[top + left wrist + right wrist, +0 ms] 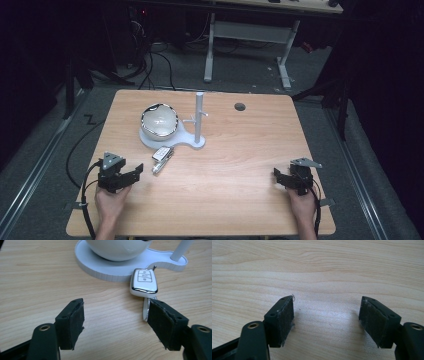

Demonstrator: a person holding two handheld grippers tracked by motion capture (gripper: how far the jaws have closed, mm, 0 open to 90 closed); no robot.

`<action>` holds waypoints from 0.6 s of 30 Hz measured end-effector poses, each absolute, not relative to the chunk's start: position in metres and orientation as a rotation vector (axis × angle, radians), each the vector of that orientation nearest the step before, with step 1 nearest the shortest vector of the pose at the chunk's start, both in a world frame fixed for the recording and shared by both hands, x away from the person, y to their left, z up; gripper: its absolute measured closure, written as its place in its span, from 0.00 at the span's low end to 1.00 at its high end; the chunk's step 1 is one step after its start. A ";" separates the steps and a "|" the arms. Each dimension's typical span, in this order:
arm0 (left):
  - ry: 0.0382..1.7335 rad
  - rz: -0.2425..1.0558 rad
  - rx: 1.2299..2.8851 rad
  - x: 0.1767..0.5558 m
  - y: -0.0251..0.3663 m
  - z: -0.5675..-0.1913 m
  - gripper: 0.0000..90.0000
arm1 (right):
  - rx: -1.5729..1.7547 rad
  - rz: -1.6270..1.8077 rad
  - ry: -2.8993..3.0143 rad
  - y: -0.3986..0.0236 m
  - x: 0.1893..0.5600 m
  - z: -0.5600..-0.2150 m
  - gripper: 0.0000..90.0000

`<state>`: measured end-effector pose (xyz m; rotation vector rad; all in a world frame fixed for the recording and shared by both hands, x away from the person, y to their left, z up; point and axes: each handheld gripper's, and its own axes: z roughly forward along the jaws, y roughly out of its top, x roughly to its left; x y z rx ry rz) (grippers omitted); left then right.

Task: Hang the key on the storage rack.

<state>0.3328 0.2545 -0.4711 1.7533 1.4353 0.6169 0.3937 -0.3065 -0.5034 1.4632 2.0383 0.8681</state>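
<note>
Car key: white fob with three buttons and a chrome edge, lying flat on the wooden table at centre left of the high view, just in front of the white stand base; in the left gripper view it sits right of centre, and its metal ring runs down behind the right-hand jaw.
Left gripper: jaws spread wide with bare table between them, nothing held; the key lies off to one side of the gap, close to one pad.
Right gripper: jaws wide apart over bare wood at lower right of the high view, holding nothing, well apart from the key.
Risk, off-centre grab: the fob is not in line with the gap, so closing from here would likely catch only the ring, or one pad would shove the key sideways.
Risk, slipping: the smooth, low fob lying flat gives the pads little to bite on; it may skid toward the stand base.
Risk, knocking: the bowl on the base and the thin post stand near the key; a long reach could bump them.
Hidden: the ring's far part, behind the pad.
Cut off: bowl rim and post top in the left gripper view.
Hard to make out: button symbols; the small pegs on the post.
</note>
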 end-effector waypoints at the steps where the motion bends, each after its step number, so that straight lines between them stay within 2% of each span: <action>1: 1.430 0.614 1.764 0.335 0.252 -0.471 0.32 | 1.463 0.868 2.038 -0.307 0.394 -0.503 0.32; 18: 1.381 0.550 1.829 0.377 0.216 -0.473 0.31 | 1.462 0.868 2.039 -0.307 0.394 -0.503 0.32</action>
